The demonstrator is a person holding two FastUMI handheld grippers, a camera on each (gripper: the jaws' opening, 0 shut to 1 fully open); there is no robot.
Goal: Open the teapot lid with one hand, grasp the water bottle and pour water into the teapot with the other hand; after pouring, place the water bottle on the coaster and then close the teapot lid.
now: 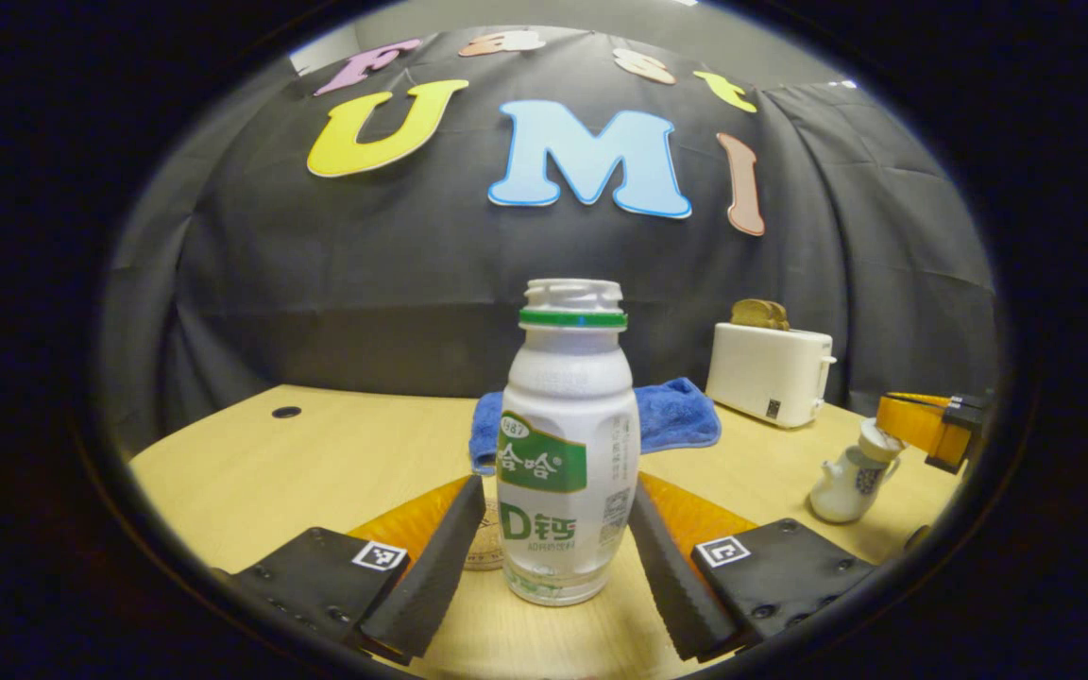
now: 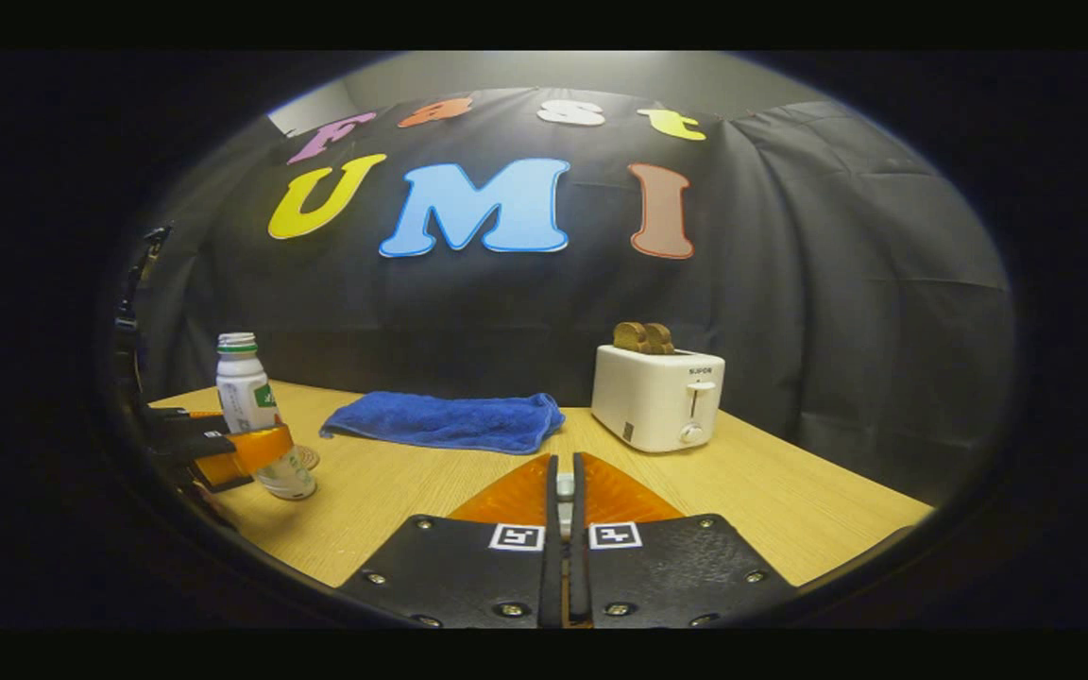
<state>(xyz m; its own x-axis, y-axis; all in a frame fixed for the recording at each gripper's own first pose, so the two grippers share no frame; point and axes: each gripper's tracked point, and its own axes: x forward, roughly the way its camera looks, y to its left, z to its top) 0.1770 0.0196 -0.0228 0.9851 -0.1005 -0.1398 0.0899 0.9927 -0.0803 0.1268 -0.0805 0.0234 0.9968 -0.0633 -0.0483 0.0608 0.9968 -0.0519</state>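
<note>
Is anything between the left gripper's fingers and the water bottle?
Nothing visible. The water bottle stands upright on the table between the open fingers of the left gripper, with a small gap showing on each side.

The water bottle (image 1: 568, 444) stands on the tabletop (image 1: 251, 472) between the left tool's (image 1: 553, 557) fingers, a coaster (image 1: 485, 550) beside it. Behind lies a towel (image 1: 671, 416); right of that, a toaster (image 1: 771, 370) and teapot (image 1: 848, 484).

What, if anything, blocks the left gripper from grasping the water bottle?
Nothing visible, so probably yes: the water bottle stands upright between the open fingers of the left gripper, with a gap on each side.
</note>
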